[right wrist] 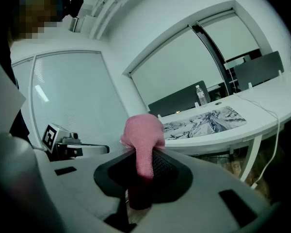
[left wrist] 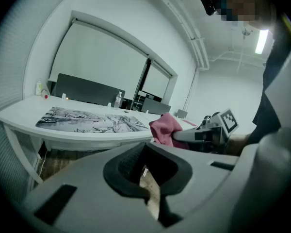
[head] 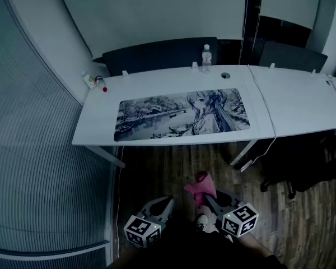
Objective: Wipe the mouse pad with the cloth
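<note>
A long mouse pad (head: pixel 182 115) with a grey-blue anime print lies on the white desk (head: pixel 302 105); it also shows as the pad (left wrist: pixel 87 119) and pad (right wrist: pixel 206 122) in the gripper views. Both grippers are held low over the wooden floor, well short of the desk's front edge. My right gripper (head: pixel 208 198) is shut on a pink cloth (head: pixel 200 185), which bunches above the jaws as the cloth (right wrist: pixel 143 135). Beside it on the left, my left gripper (head: pixel 162 203) is shut with nothing in it. The left gripper view shows the pink cloth (left wrist: pixel 164 127) held level with the desk edge.
A water bottle (head: pixel 206 59) and a round grommet (head: pixel 225 75) sit behind the pad. Small bottles (head: pixel 91 81) stand at the desk's far left corner. A white cable (head: pixel 263 114) runs over the desk and down. Dark chairs (head: pixel 162 55) stand behind; a chair base (head: pixel 280 181) is at right.
</note>
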A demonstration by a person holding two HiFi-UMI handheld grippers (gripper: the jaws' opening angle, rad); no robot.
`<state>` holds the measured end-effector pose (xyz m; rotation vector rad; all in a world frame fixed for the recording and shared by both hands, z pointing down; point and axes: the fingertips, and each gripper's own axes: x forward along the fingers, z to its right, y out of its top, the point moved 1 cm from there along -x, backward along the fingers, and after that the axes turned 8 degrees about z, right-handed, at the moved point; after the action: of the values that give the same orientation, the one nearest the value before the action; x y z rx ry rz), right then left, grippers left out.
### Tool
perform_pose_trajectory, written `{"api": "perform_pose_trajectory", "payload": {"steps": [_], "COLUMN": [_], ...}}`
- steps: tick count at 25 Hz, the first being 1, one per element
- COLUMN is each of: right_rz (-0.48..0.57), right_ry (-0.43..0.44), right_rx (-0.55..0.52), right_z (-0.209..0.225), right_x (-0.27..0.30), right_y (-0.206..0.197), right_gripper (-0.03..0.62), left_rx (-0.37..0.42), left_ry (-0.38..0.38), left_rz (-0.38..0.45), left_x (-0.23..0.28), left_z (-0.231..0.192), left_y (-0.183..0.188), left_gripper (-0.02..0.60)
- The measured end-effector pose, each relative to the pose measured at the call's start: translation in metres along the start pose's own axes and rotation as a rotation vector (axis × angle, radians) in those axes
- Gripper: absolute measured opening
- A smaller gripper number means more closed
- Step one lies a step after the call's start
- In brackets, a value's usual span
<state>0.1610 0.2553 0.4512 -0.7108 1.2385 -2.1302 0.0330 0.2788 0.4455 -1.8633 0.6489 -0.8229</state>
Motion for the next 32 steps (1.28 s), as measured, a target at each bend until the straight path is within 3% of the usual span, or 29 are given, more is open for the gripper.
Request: {"api": "perform_pose_trajectory", "payload": {"steps": [15,21,32], "right_rz": [0.041,0.022,0.006], "right_ry": [-0.011,-0.018,0.017], "right_rx": [0.005,0.004,-0.023], "right_z": [0.011,0.024,0.027], "right_x": [-0.01,-0.009,0.053], "right_y": [0.019,0.017,0.029], "right_gripper": [0.081,0.081,0.081], "left_rx": [0.017,0.004,0.014], "left_ry": [-0.012,0.015,0.025], "left_rz": [0.01,0.013,0.014], "left_x": [0.014,0.023,0.048], "left_z": [0.012,0.007,-0.039], "left_y": [0.009,0.005,0.022], "left_gripper": [0.005,0.005,0.005]}}
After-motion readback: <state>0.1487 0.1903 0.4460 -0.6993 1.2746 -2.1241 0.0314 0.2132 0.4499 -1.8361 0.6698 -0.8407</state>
